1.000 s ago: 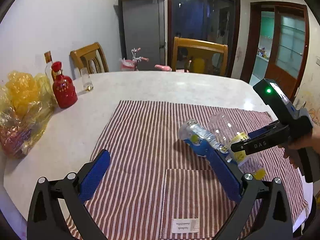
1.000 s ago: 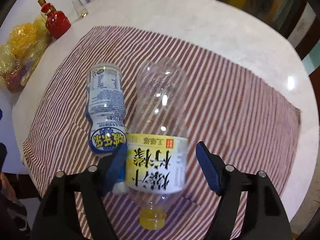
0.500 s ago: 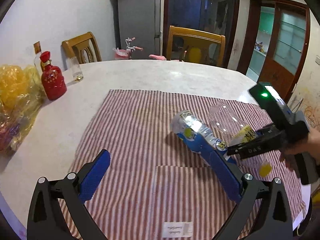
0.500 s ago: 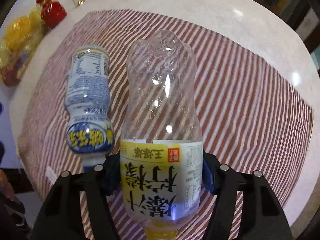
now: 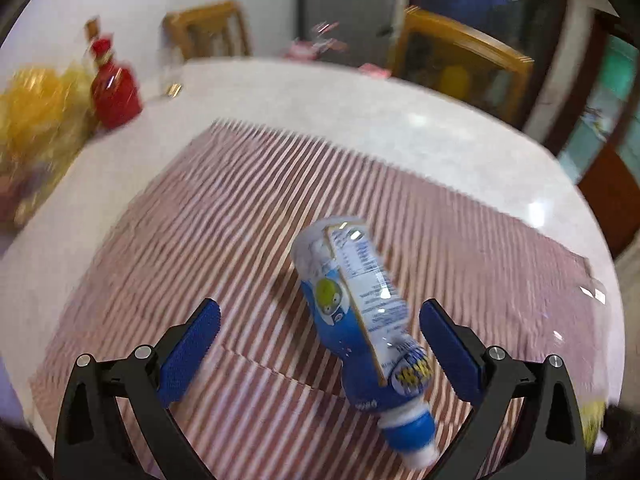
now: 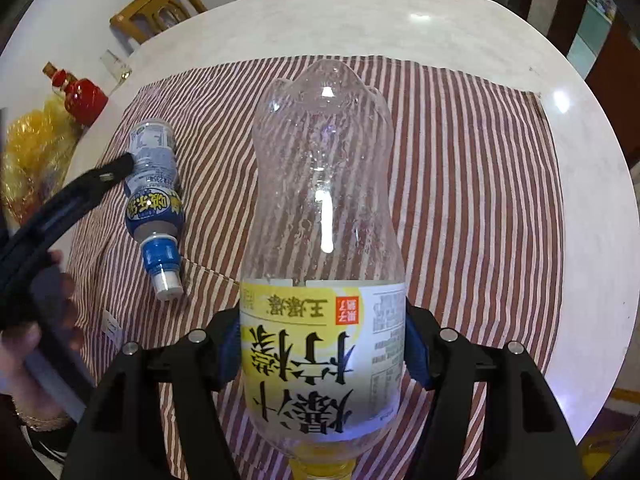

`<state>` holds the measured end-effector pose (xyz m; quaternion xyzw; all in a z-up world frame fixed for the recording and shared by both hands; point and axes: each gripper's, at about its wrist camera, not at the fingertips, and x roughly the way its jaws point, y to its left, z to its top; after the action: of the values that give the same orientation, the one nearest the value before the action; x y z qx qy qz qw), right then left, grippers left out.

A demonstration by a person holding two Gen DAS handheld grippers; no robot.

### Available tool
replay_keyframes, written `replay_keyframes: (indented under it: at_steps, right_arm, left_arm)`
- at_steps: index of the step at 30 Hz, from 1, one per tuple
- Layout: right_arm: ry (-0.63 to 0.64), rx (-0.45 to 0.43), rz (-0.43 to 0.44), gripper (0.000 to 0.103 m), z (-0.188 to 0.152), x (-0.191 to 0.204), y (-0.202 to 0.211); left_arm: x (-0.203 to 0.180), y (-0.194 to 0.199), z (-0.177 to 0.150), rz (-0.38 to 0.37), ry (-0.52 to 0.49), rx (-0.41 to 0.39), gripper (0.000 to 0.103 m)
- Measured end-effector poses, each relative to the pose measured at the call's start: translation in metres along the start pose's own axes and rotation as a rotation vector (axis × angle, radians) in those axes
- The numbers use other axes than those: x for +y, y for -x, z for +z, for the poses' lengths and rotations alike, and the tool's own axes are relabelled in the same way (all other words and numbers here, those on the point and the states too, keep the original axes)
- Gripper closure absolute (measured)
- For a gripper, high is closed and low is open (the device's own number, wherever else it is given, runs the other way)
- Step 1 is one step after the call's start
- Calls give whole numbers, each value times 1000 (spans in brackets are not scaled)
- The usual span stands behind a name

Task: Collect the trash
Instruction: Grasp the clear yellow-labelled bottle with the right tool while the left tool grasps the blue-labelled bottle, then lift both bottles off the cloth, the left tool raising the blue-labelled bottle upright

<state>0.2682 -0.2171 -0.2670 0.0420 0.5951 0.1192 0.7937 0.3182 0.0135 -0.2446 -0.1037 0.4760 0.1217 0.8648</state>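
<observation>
**2 empty bottles, 1 clamped, 1 framed**

Nearest: right gripper [image 6: 322, 364] pinching the clear bottle [image 6: 324, 208] across its yellow label, cap toward the camera, base out over the cloth. Probably light, thin-walled, easily dented; best taken at the labelled waist. Left gripper [image 5: 318, 350] spread wide, straddling the blue bottle [image 5: 360, 316] lying on the striped cloth [image 5: 208, 240], no pad touching. Likely light, slick sleeve, prone to rolling; mid-body grip advisable. Farther: pale round table [image 6: 592, 184], red bottle [image 5: 114, 96], wooden chairs [image 5: 460, 60].
</observation>
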Motion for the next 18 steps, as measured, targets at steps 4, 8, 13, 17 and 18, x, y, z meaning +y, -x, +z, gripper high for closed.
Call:
replay_keyframes:
  at_steps: [4, 8, 13, 17, 18]
  right_arm:
    - [-11, -15, 37, 39, -1, -3, 0]
    - [0, -20, 71, 39, 0, -1, -1]
    - [14, -31, 107, 39, -1, 1, 6]
    - [13, -31, 110, 39, 1, 2, 5]
    - [12, -31, 111, 39, 2, 3, 4]
  left_arm:
    - [-1, -15, 1, 31, 62, 40, 6]
    - [-11, -32, 5, 55, 66, 80, 6]
    - [-12, -55, 2, 50, 117, 164, 6]
    - [-20, -61, 1, 52, 98, 156, 6]
    - [-21, -61, 1, 47, 91, 151, 7]
